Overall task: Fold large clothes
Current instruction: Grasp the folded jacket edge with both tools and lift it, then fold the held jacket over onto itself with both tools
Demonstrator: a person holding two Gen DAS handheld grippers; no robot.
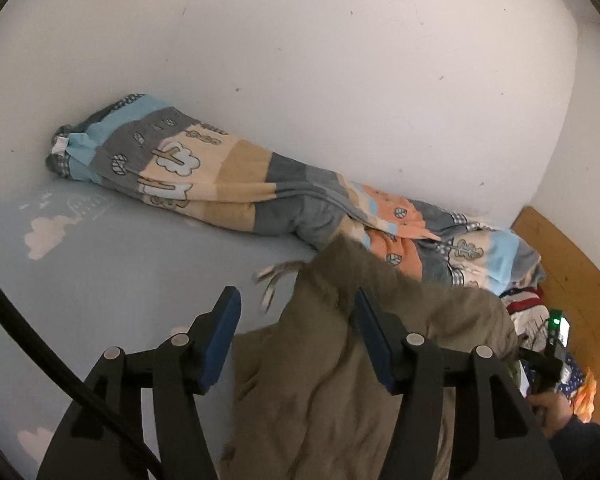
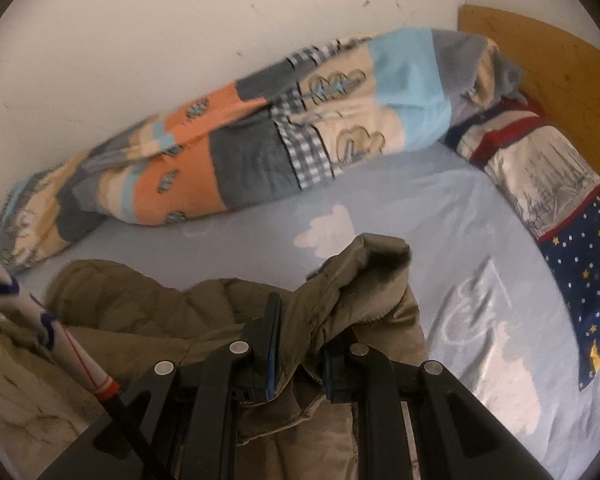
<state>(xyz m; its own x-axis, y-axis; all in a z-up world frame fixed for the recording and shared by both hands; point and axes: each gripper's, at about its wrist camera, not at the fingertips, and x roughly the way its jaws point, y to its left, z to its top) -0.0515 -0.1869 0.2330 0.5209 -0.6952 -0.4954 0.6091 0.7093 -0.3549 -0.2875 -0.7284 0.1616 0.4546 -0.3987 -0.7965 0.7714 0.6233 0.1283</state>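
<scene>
An olive-brown padded jacket [image 1: 324, 380] lies bunched on the light blue bed sheet [image 1: 100, 280]. My left gripper [image 1: 296, 312] is open; its jaws stand wide apart and the jacket's fabric drapes over the right finger [image 1: 374, 344], not pinched. A striped drawstring [image 1: 274, 276] sticks out to the left of the jacket. In the right wrist view my right gripper [image 2: 300, 344] is shut on a fold of the jacket [image 2: 340, 292], holding it raised above the sheet [image 2: 460, 280].
A rolled patterned quilt [image 1: 220, 172] lies along the white wall [image 1: 340, 40]; it also shows in the right wrist view [image 2: 260, 128]. A star-patterned pillow [image 2: 560, 216] sits by the wooden headboard [image 2: 540, 52]. A black cable [image 1: 40, 344] crosses the left.
</scene>
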